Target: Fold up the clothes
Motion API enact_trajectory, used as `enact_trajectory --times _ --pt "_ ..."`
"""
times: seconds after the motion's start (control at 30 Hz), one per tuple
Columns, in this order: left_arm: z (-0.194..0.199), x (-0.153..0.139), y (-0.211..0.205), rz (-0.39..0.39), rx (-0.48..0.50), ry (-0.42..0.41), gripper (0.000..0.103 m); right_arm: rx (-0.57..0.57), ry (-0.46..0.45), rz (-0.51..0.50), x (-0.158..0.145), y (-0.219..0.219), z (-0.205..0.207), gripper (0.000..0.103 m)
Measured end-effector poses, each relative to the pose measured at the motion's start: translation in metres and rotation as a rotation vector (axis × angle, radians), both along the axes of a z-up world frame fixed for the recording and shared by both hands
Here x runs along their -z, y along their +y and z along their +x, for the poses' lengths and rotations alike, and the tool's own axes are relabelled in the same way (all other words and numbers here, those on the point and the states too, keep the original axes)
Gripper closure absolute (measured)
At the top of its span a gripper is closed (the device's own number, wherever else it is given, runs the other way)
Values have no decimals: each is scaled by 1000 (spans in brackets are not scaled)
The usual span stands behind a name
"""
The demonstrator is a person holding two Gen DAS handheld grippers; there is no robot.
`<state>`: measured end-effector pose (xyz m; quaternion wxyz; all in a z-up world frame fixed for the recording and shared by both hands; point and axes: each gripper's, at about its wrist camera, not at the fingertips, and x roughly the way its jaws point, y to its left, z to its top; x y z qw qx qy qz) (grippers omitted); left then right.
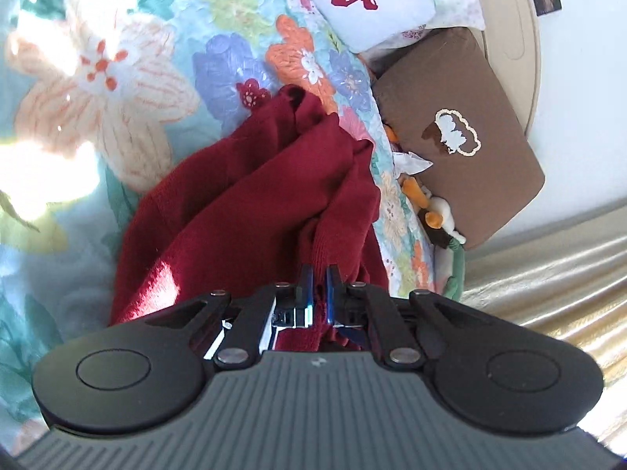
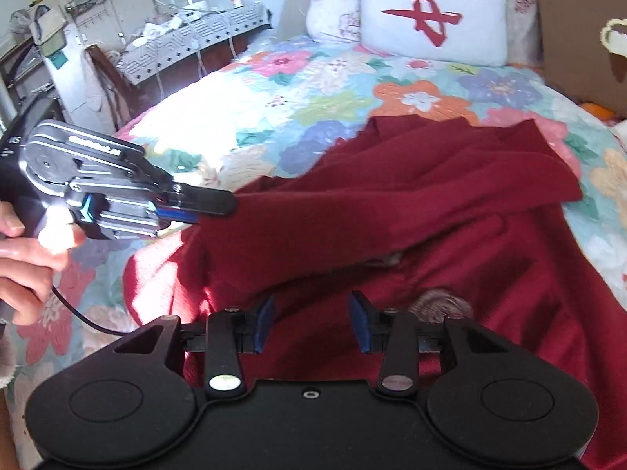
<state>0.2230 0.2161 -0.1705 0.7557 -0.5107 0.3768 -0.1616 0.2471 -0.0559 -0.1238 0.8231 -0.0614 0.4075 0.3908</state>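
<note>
dark red garment (image 2: 431,211) lies rumpled on the floral bed quilt (image 2: 313,90). left hand-held gripper (image 1: 318,290) is clamped on a fold of its edge, lifting it. right hand-held gripper (image 2: 311,321) hovers just above the cloth, jaws apart, gripping nothing.

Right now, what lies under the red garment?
The floral quilt shows all around the red garment; the quilt beneath it is covered, and so is anything else under it.
</note>
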Motion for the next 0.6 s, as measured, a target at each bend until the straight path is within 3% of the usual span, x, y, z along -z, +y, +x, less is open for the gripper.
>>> enact_trajectory --times 0.1,0.27,0.37,0.43,0.47,0.5,0.6 --pt "0 14 -2 -173 -13 34 97 89 56 58 6 -1 12 38" --pt "-2 16 -5 -193 -25 23 97 158 135 172 20 -10 32 38" --pt "-6 30 2 -326 -72 35 98 175 180 259 30 -14 41 38" --pt "-8 40 3 -437 -99 53 98 161 205 288 34 -13 42 58" --pt "-9 45 4 -493 -112 63 98 146 197 272 32 -10 41 81" --pt "-9 45 3 -499 -108 66 98 130 190 256 31 -7 40 89" --pt "-7 38 0 -444 -84 52 98 115 155 275 23 -10 34 98"
